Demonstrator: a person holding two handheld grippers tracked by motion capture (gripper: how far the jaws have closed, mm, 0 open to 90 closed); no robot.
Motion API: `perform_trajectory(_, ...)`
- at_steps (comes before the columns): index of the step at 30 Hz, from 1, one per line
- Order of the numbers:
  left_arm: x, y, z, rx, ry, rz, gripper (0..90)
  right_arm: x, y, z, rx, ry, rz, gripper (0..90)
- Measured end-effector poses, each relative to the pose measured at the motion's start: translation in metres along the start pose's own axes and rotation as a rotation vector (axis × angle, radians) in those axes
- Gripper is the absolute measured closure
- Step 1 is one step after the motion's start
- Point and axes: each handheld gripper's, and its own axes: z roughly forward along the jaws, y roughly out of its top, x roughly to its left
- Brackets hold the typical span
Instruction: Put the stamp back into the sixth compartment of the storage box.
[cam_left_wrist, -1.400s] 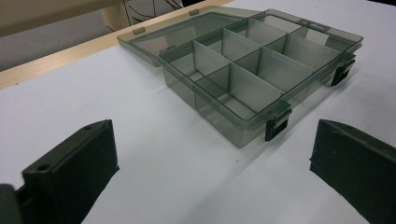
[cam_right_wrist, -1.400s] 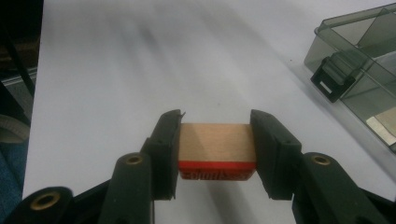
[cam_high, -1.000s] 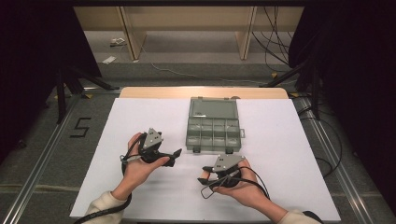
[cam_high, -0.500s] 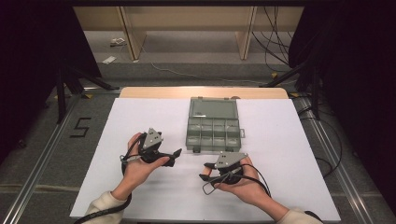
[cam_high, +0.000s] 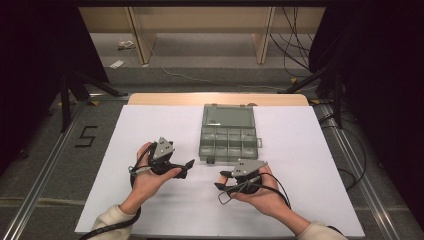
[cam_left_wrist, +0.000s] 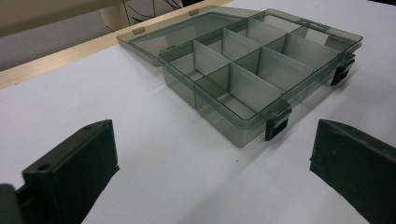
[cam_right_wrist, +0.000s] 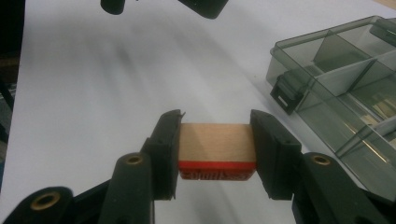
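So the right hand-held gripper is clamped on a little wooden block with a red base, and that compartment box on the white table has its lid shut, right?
Not quite. The box has its lid open, laid flat behind the compartments, as the left gripper view shows. The rest holds: the right hand-held gripper is clamped on the wooden block with a red base.

White table (cam_high: 300, 165) w/ open compartment box (cam_high: 228, 134) lying on it.

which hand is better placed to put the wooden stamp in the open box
Right, probably. The right gripper already clamps the wooden stamp and sits just in front of the open box. The left gripper is open and holds nothing.
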Motion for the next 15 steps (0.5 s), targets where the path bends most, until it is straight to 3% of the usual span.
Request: perform_trajectory(15,-0.0001,0.0001,0.0003,0.001,-0.002,-0.001,0.0,-0.007,0.0026,-0.0016,-0.01,-0.018,0.009,56.1)
